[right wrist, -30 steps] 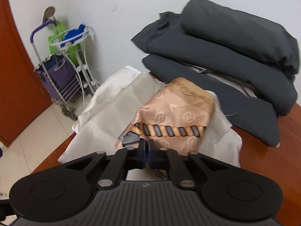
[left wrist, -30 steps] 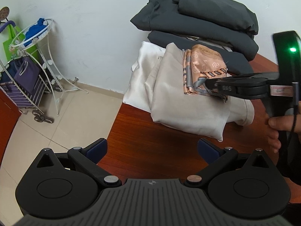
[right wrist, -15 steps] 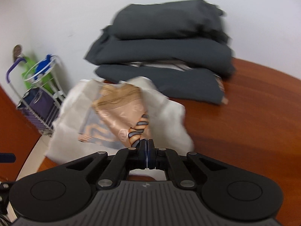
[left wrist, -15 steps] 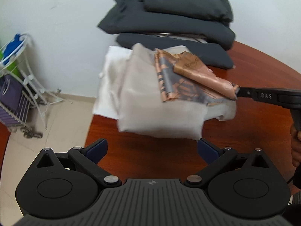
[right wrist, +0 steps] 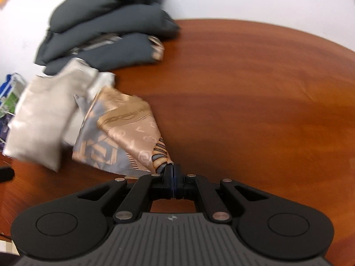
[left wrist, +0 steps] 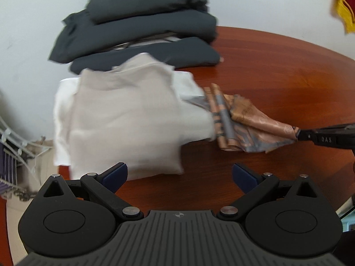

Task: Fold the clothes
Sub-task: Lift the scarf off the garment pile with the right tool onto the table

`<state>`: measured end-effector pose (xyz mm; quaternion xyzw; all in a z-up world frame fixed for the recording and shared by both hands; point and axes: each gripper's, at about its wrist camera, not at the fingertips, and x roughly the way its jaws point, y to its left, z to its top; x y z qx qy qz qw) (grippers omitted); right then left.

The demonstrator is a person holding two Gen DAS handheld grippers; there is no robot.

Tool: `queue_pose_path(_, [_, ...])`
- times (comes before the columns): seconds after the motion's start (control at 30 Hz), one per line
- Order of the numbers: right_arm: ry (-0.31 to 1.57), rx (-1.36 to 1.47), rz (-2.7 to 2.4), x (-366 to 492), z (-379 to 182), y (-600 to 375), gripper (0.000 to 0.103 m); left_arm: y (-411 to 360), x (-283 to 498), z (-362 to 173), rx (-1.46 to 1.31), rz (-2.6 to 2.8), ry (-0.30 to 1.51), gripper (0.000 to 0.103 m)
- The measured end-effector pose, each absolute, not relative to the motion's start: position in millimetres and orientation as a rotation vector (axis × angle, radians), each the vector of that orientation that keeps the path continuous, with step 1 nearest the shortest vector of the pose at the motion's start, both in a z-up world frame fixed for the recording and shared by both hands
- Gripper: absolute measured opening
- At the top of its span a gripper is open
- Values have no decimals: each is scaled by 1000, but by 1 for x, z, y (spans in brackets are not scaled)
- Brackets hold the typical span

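Silky peach-and-grey patterned scarf [right wrist: 124, 133] pinched at one corner by the right claw [right wrist: 170, 171], clenched tight on it; cloth trails off the beige folded garment [left wrist: 124, 122] onto the red-brown desk [right wrist: 244, 88]. Left claw [left wrist: 179, 175] released, jaws wide apart, hovering near the beige pile. Dark grey folded stack [left wrist: 142, 26] sits behind. Best handling: drag low to bare desk, keep the pinch firm, left claw takes another corner to spread it flat.
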<state>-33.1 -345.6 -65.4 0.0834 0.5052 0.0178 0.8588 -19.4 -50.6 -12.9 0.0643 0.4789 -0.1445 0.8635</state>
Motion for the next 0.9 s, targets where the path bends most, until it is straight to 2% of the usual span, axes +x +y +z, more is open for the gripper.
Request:
queue_pose_path(0.2, [1094,168,-25,-58,-73,-389,3,-86,-15,-16,158,-357,1007,101])
queue_pose_path(0.27, [1091,160,-44,-59,-70,-396,15,-98,-14,-17,166,-375,1008,101])
queue_pose_path(0.33, [1085,160,-52,-60,-67,-402,20,-110,-12,-18,174,-392,1009,101])
queue_pose_path(0.7, [1047,100,71,-21,-56,-367,21,-127,-5,-19,207,-428,998,101])
queue_pose_path(0.9, [1051,36,137,-5,-58,-338,29,-114,-6,-16,218,-406,998,101])
